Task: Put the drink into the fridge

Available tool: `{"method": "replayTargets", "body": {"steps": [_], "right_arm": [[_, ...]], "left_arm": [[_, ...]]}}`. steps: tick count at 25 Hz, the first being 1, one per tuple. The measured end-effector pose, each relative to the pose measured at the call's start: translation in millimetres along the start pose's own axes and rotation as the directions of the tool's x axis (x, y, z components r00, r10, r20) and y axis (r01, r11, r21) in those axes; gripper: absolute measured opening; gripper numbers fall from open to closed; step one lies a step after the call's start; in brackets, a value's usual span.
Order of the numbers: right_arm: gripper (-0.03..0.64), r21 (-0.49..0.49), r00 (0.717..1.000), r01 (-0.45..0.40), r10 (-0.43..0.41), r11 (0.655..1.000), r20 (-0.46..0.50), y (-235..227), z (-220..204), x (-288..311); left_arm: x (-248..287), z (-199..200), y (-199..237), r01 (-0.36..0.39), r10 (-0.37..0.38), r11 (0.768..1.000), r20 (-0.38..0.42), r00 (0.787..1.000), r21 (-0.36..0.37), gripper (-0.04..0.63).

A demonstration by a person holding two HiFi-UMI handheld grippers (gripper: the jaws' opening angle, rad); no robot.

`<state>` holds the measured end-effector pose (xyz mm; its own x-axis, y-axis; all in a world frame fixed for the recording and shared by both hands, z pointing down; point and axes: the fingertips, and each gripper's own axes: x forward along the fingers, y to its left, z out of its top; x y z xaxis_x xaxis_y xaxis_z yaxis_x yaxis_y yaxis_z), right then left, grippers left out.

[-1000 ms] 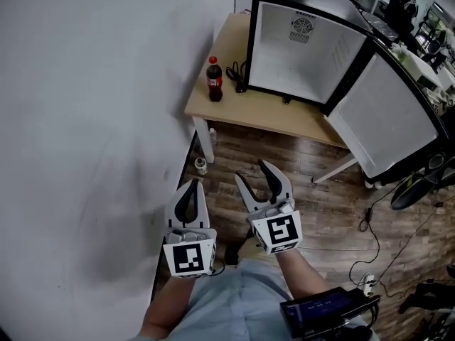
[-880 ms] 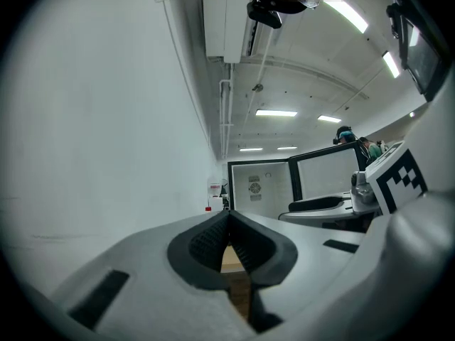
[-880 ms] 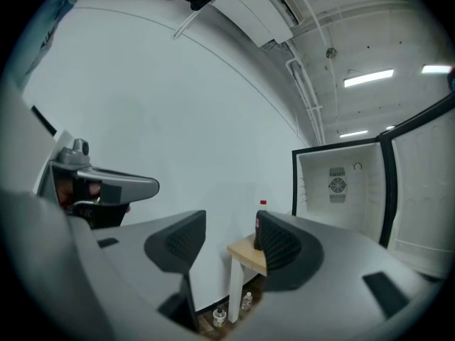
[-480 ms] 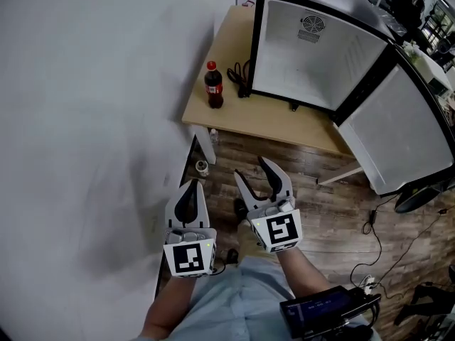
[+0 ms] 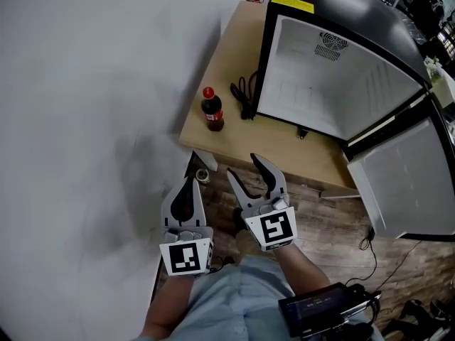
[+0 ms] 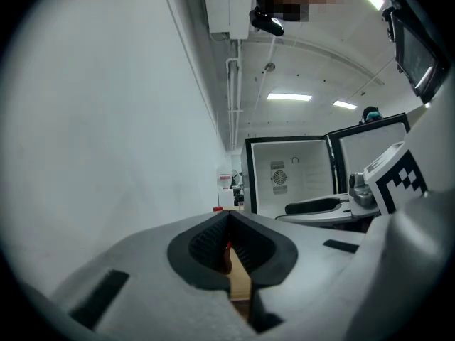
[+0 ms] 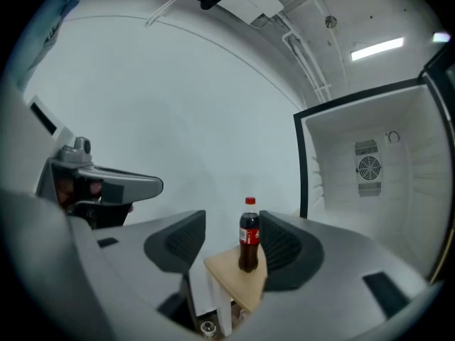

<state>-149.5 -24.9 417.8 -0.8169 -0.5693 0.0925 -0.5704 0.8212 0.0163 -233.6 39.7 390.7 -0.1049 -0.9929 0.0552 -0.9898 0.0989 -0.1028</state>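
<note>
Both grippers have drawn nearer to the table since a second ago, so the bottle and the fridge now sit lower and larger ahead of them. They keep the same pose, side by side.

The left gripper has its jaws pressed together with nothing held. Only a thin slit shows between the pads, and through it a sliver of pale tabletop and a bit of red. The right gripper, just to its right, has its jaws partly apart and empty, no wider or narrower than before.

The right gripper view looks through that gap at the drink bottle. It lines up between the two pads but stands well ahead of them, untouched. The bottle is dark with a red cap and a red label. It stands upright near the front left corner of the tabletop, ahead of both grippers.

Just beyond the bottle and to its right lies a coiled black cable. Farther ahead and to the right stands the fridge, black outside and white inside, with a round fan grille on its back panel. Its door is swung wide open, off to the right of the right gripper.

A plain white wall runs along the left side of the left gripper. A wooden floor lies below both grippers.
</note>
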Motion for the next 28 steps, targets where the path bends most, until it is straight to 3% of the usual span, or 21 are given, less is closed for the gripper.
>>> {"method": "replayTargets", "body": {"steps": [7,16,28], "right_arm": [[0.244,-0.016,0.998,-0.066,0.067,0.998,0.015,-30.7,13.8,62.4],[0.268,-0.054,0.992,-0.117,0.119,0.992,0.032,-37.3,21.5,105.6],[0.328,-0.021,0.992,-0.118,0.116,0.993,-0.056,-42.0,-20.4,172.3]], "left_arm": [[56.3,16.7,20.3,-0.061,0.061,0.998,0.009,0.998,0.017,0.009],[81.4,34.1,43.1,-0.113,0.111,0.993,0.05,0.993,0.03,0.009],[133.5,6.3,82.8,-0.08,0.08,0.997,0.019,0.997,0.015,0.009]]}}
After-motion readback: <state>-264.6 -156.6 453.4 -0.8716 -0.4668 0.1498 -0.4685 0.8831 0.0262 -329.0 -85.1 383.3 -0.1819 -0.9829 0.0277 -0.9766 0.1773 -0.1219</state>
